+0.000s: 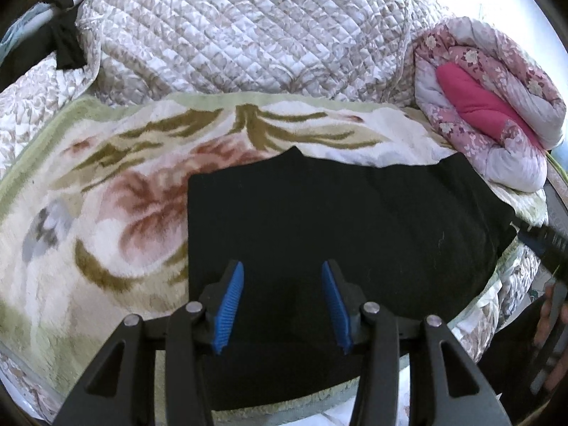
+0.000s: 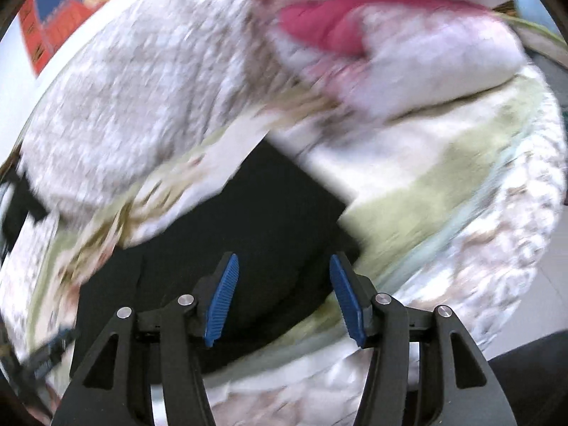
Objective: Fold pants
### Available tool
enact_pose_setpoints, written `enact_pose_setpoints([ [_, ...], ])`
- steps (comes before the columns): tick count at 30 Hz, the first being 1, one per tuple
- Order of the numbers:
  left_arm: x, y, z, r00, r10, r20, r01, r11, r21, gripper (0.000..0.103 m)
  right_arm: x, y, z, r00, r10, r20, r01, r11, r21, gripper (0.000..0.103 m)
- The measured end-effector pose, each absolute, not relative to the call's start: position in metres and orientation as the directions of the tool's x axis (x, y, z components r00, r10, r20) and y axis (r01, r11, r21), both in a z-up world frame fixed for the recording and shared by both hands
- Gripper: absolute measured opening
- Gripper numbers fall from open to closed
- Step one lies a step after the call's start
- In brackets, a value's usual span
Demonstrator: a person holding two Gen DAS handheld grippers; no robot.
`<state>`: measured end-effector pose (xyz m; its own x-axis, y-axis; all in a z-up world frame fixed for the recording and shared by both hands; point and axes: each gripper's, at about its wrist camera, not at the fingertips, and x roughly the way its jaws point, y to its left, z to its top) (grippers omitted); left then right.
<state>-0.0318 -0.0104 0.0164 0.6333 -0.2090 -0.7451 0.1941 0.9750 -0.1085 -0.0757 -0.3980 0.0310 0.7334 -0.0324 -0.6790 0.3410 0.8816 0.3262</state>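
Left hand-held gripper [image 1: 282, 266] agape, empty | black pants [image 1: 355, 220] folded | no legible writing

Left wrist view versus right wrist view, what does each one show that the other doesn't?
Only the left wrist view shows the whole folded black pants, the big flower on the blanket, and the left tongs open above the pants. Only the right wrist view, which is blurred, shows a red and blue poster and the right tongs open. Both show the pants, the blanket, the quilted cover and the rolled pink quilt.
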Motion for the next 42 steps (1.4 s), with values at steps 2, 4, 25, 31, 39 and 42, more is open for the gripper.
enact_pose_setpoints([
  [2,-0.032,-0.011,0.014,0.627,-0.210,-0.750,0.193,0.975,-0.112,0.049,-0.075,-0.416,0.034,0.745,-0.081,-0.662,0.394,0.855,0.338,0.060],
  [4,-0.033,-0.012,0.012,0.621,-0.215,-0.754,0.195,0.974,-0.117,0.049,-0.068,-0.430,0.028,0.734,-0.067,-0.676,0.423,0.824,0.377,0.060],
  [25,-0.034,-0.024,0.002,0.602,-0.206,-0.772,0.210,0.973,-0.096,0.049,-0.033,-0.396,0.008,0.704,0.172,-0.689,0.292,0.814,0.502,0.055],
  [31,-0.034,-0.025,0.001,0.604,-0.204,-0.771,0.211,0.973,-0.093,0.051,-0.017,-0.399,-0.013,0.634,0.160,-0.757,0.361,0.804,0.472,0.028],
  [39,-0.032,-0.022,0.003,0.605,-0.212,-0.767,0.201,0.973,-0.111,0.051,-0.019,-0.387,0.012,0.667,0.163,-0.727,0.290,0.842,0.455,0.013],
  [42,-0.030,-0.012,0.008,0.624,-0.199,-0.755,0.168,0.979,-0.119,0.051,-0.015,-0.372,0.032,0.690,0.197,-0.696,0.222,0.859,0.462,0.013],
])
